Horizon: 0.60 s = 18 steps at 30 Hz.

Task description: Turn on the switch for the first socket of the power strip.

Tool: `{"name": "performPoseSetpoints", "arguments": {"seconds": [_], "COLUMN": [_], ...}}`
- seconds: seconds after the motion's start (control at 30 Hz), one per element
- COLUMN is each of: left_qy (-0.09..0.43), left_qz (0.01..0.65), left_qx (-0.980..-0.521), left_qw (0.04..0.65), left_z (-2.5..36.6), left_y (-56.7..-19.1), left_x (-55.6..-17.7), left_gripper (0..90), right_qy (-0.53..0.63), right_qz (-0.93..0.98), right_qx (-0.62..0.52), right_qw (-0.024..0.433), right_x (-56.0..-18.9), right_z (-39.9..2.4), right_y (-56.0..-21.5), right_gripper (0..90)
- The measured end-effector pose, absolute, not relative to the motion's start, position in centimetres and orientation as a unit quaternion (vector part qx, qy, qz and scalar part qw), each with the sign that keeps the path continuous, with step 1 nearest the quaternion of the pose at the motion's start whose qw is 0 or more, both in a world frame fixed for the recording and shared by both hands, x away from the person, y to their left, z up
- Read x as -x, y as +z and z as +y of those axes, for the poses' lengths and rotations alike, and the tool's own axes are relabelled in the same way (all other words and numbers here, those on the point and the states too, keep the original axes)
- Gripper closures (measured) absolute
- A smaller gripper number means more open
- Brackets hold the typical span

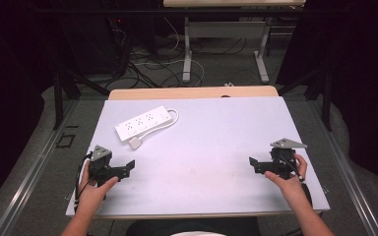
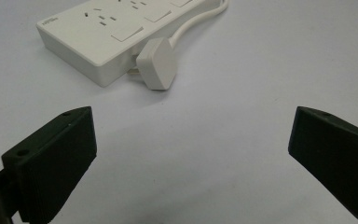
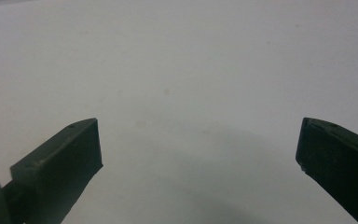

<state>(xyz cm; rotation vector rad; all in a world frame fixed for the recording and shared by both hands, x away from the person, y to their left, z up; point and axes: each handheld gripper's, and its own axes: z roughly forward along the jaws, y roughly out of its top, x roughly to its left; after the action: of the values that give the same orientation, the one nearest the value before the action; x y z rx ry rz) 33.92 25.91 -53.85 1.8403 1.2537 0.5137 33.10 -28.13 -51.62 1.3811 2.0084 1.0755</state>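
Black two-jaw left gripper, held in the person's left hand at the near left of the table, has its jaws spread wide with nothing between them; in the left gripper view only bare white table surface lies between the two black pads, and they touch nothing.

Just beyond it, toward the far side and a little right, lies the white plastic power strip with its row of sockets. Its long axis runs on a slant, from a near-left end to a far-right end, where the white cable loops round. The cable's white flat plug rests on the table against the strip's near side, at the end closest to the left gripper. By my reading the plug is the nearest piece, so a reach forward and slightly right would meet it first.

Well apart, at the near right, the black right gripper sits in the right hand, jaws likewise wide and empty over bare table. The left gripper is clearly the nearer to the strip.
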Motion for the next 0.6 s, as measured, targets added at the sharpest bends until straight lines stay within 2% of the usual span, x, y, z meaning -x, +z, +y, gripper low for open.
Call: {"name": "performPoseSetpoints", "arguments": {"seconds": [0.1,0.23,0.6], "left_qy": [0.209,0.212,0.208], "left_qz": [0.5,0.501,0.49], "left_qx": [-0.731,-0.725,-0.732], "left_qw": [0.416,0.423,0.426], "left_z": [25.9,25.9,25.2], "left_y": [-53.6,-53.2,-51.8], "left_x": [-33.9,-33.8,-34.3], "left_gripper": [1.3,1.8,4.1], "right_qy": [0.4,0.405,0.404], "right_qz": [0.728,0.726,0.717], "right_qx": [-0.495,-0.497,-0.503], "right_qw": [0.255,0.247,0.265], "right_x": [-32.2,-32.0,-31.5], "right_z": [-28.3,-28.6,-29.4], "right_y": [-51.9,-52.5,-52.5], "right_gripper": [0.0,0.0,0.0]}}
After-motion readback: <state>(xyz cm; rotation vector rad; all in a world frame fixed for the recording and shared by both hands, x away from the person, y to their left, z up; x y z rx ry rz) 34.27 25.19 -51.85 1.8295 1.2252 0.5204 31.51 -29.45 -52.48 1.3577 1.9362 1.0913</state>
